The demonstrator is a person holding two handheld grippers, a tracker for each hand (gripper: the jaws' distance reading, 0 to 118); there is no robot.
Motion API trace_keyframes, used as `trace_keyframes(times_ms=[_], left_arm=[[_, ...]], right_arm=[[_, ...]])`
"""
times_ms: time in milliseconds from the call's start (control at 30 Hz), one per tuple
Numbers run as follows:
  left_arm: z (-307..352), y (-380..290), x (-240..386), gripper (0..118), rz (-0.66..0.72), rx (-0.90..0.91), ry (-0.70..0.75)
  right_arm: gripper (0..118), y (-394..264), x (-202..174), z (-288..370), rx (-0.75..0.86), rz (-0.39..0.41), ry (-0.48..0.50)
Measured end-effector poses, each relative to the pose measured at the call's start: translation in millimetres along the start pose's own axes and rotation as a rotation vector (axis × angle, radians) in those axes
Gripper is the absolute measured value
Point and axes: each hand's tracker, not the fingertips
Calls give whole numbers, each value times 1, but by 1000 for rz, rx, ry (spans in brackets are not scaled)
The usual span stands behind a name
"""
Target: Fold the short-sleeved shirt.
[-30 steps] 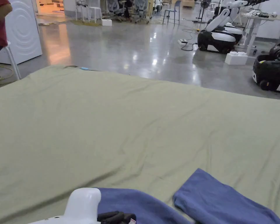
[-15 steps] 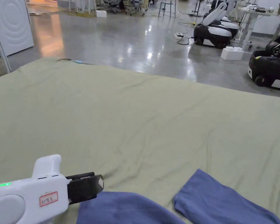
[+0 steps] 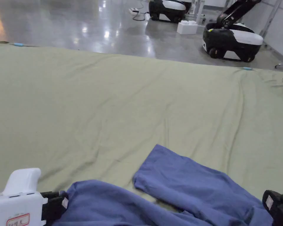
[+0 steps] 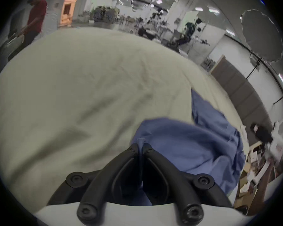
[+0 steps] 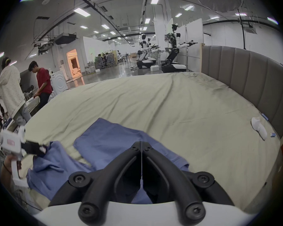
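Head view has the green bed sheet (image 3: 123, 103) bearing the blue short-sleeved shirt (image 3: 182, 182), rumpled at its near edge between the tongs; no containers show. In its own view the left gripper (image 4: 140, 145) pinches a thin shirt fold that could slip free under tension, bunching the cloth, while the right gripper (image 5: 142, 144) has jaws pressed together, whether on cloth I cannot tell.
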Motion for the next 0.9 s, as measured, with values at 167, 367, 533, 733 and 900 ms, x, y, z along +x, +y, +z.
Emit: trace_keyframes(times_ms=[167, 367, 533, 733, 900], left_arm=[[-9, -5, 1, 3, -28, 11, 46], [-4, -6, 5, 3, -14, 6, 60], [-1, -7, 2, 3, -7, 10, 53], [4, -12, 9, 3, 14, 31, 92], [20, 5, 7, 3, -11, 39, 72]], right_arm=[[105, 26, 38, -45, -124, -87, 76], [105, 33, 33, -111, -358, 52, 72], [104, 19, 11, -161, -522, 259, 33], [5, 24, -8, -139, -505, 245, 142], [5, 32, -12, -119, -453, 214, 94]])
